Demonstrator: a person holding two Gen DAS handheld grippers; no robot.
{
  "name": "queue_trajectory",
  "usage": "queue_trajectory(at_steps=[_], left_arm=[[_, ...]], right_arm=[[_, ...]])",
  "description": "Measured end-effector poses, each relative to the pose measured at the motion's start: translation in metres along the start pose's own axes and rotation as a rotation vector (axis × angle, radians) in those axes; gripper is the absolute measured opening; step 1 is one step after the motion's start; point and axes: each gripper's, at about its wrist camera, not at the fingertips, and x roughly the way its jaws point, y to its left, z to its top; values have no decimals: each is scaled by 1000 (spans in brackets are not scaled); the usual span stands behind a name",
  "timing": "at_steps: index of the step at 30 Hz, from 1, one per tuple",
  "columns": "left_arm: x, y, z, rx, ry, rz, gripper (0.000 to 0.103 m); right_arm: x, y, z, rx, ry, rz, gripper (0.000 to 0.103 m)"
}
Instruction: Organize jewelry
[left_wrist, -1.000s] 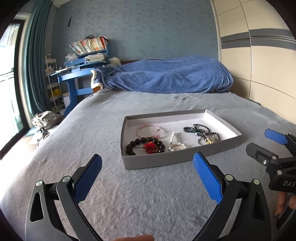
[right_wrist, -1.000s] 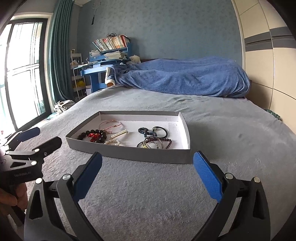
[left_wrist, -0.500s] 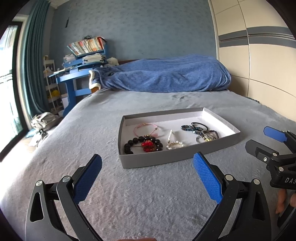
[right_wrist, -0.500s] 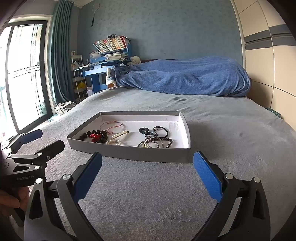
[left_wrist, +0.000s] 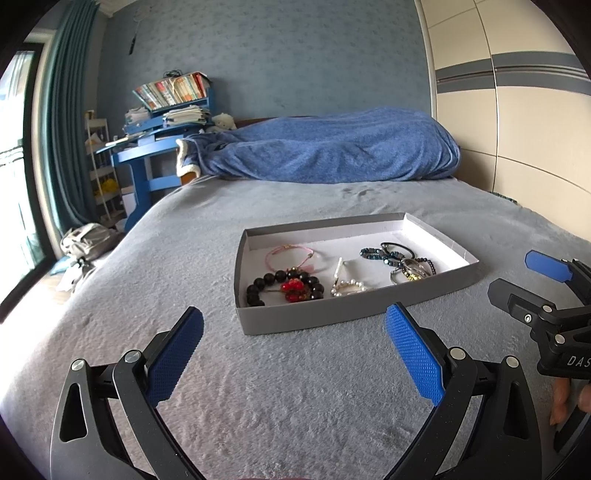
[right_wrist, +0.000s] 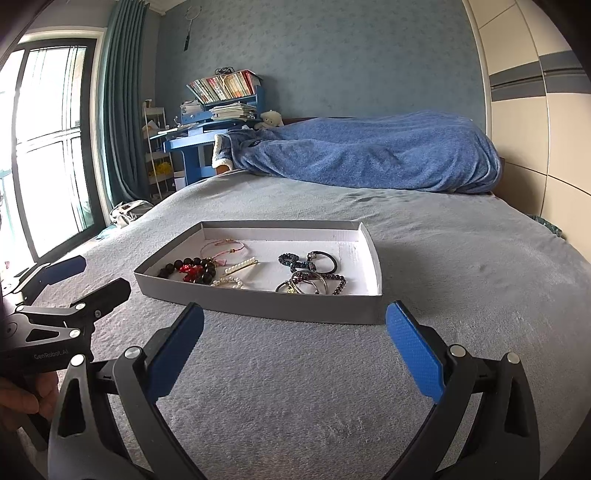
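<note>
A shallow grey cardboard tray (left_wrist: 332, 314) lies on the grey bed; it also shows in the right wrist view (right_wrist: 258, 302). Inside lie a black bead bracelet with red beads (left_wrist: 286, 288), a pink cord bracelet (left_wrist: 291, 254), a pearl piece (left_wrist: 347, 286), dark blue bead bracelets (left_wrist: 384, 253) and a tangle of metal bangles (left_wrist: 412, 269). My left gripper (left_wrist: 295, 347) is open and empty, just short of the tray's near wall. My right gripper (right_wrist: 295, 343) is open and empty, near the tray's front right side.
A rumpled blue blanket (left_wrist: 332, 151) lies at the head of the bed. A blue desk with books (left_wrist: 162, 122) stands at the back left beside teal curtains. A wardrobe (left_wrist: 517, 110) lines the right wall. A bag (left_wrist: 88, 240) lies on the floor left.
Both views have tilted slightly up and the tray sits a little lower and nearer in frame. Both grippers stay open and empty.
</note>
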Motion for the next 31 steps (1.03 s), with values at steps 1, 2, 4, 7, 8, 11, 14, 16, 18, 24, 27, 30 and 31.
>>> queue_trajectory(at_steps=[1, 2, 4, 7, 8, 11, 14, 16, 18, 24, 27, 30, 31], left_arm=[[0, 0, 0, 0, 0, 0, 98], [0, 1, 0, -1, -1, 0, 98], [0, 0, 0, -1, 0, 0, 98], [0, 0, 0, -1, 0, 0, 98], [0, 0, 0, -1, 1, 0, 98], [0, 0, 0, 0, -1, 0, 98], [0, 0, 0, 0, 1, -1, 98], [0, 0, 0, 0, 1, -2, 98], [0, 0, 0, -1, 0, -2, 98], [3, -1, -2, 1, 5, -10, 98], [4, -1, -4, 3, 6, -11, 98], [4, -2, -5, 1, 7, -11, 98], [4, -1, -4, 2, 8, -11, 98]], right_arm=[[0, 0, 0, 0, 0, 0, 97], [0, 0, 0, 0, 0, 0, 97], [0, 0, 0, 0, 0, 1, 97], [0, 0, 0, 0, 0, 1, 97], [0, 0, 0, 0, 0, 0, 97], [0, 0, 0, 0, 0, 0, 97], [0, 0, 0, 0, 0, 0, 97], [0, 0, 0, 0, 0, 0, 97], [0, 1, 0, 0, 0, 1, 97], [0, 1, 1, 0, 1, 0, 97], [0, 1, 1, -1, 1, 1, 97], [0, 1, 1, -1, 2, 1, 97], [0, 1, 0, -1, 2, 1, 97]])
